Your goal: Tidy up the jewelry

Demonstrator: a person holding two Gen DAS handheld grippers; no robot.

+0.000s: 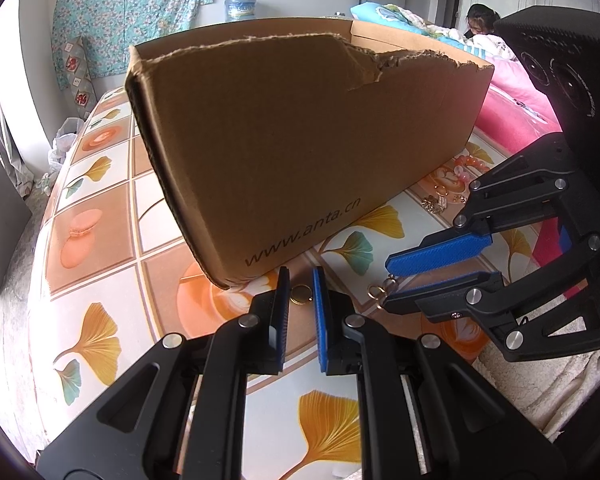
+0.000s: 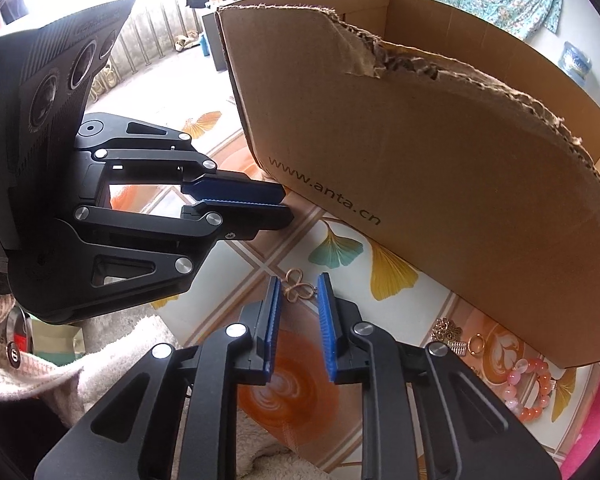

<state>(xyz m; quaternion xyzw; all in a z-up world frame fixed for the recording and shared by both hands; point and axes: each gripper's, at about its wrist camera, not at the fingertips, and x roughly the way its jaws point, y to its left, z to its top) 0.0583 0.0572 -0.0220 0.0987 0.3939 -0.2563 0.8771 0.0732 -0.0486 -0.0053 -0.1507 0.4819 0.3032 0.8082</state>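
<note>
**A:** ok, jaws first. The left gripper [image 1: 301, 276] is seen with only a narrow gap between its blue pads, and a small round gold ring [image 1: 302, 294] is framed in that gap, lying on the tablecloth [image 1: 100, 240]. Contact with the pads can't be made out, so it isn't counted as gripped.

**B:** Same read here. In the right wrist view the left gripper [image 2: 286, 204] is shown side-on with its fingers nearly together, and whatever is between them is hidden from that angle.

**A:** The right gripper [image 2: 298, 286] is set a bit apart too. A thin gold looped piece [image 2: 298, 289], kind of butterfly shaped, is lying flat between its tips, and a gap is visible on both sides of it.

**B:** Yep, and from the left camera the right gripper [image 1: 386, 282] is seen angled in from the right, with that looped piece [image 1: 380, 290] right at its tips.

**A:** Going outward: a torn-edged cardboard box [image 1: 300, 140], printed www.anta.cn, is parked just behind both grippers on the ginkgo-leaf patterned cloth.

**B:** More jewelry is piled near the box's right end: an orange and pink bead bracelet [image 2: 532, 390], a gold ring [image 2: 477, 345], and some small gold charms [image 2: 446, 330].

**A:** Pink bedding [image 1: 516, 112] is visible past the box.
</note>
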